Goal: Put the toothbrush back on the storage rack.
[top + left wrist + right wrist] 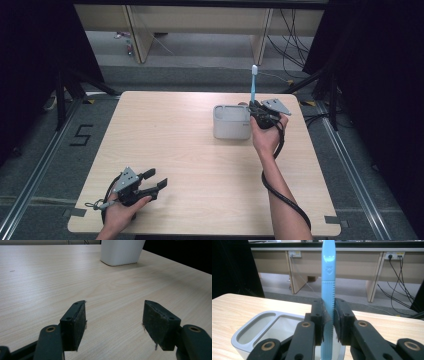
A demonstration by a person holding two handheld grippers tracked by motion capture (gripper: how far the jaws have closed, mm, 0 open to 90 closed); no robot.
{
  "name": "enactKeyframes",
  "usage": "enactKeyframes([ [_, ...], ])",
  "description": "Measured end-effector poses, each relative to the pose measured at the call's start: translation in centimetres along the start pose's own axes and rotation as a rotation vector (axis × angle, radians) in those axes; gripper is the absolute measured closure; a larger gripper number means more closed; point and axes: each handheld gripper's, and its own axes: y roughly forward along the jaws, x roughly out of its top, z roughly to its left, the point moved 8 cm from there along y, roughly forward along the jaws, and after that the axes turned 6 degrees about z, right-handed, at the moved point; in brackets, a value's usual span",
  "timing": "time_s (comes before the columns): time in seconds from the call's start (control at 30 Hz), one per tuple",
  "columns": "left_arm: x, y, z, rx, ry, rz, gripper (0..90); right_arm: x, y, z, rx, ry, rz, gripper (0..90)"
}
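While the left claw (156,181) idles agape, the right claw (328,315) pinches the toothbrush (328,290) upright.

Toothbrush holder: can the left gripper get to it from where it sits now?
Probably yes: the left gripper is open, with bare table between it and the toothbrush holder, though the right gripper crowds its far-right side.
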Motion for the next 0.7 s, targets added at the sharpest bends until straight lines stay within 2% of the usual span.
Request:
enactKeyframes([
  [0.03,0.0,0.0,0.0,-0.002,0.000,-0.001,34.8,0.0,0.0,0.1,0.002,0.014,-0.004,78.7],
  [0.13,0.0,0.0,0.0,0.000,-0.003,-0.002,34.8,-0.2,0.1,0.0,0.003,0.000,0.003,78.7],
  [0.47,0.0,-0.1,0.0,0.000,-0.001,0.002,34.7,-0.7,0.4,0.1,0.008,0.022,0.013,78.7],
  [0.57,0.1,0.1,0.0,-0.012,-0.005,-0.015,34.7,-0.9,0.4,0.0,0.003,-0.001,0.017,78.7],
  [0.6,0.1,0.1,0.0,-0.008,-0.005,-0.012,34.7,-1.1,0.4,0.1,0.003,0.022,0.019,78.7],
  [0.67,0.0,0.0,0.0,0.000,-0.001,0.001,34.7,-1.2,0.5,-0.1,0.003,0.006,0.025,78.7],
  [0.7,0.0,0.0,0.0,0.000,-0.001,0.002,34.7,-1.3,0.5,0.0,0.003,0.019,0.025,78.7],
])
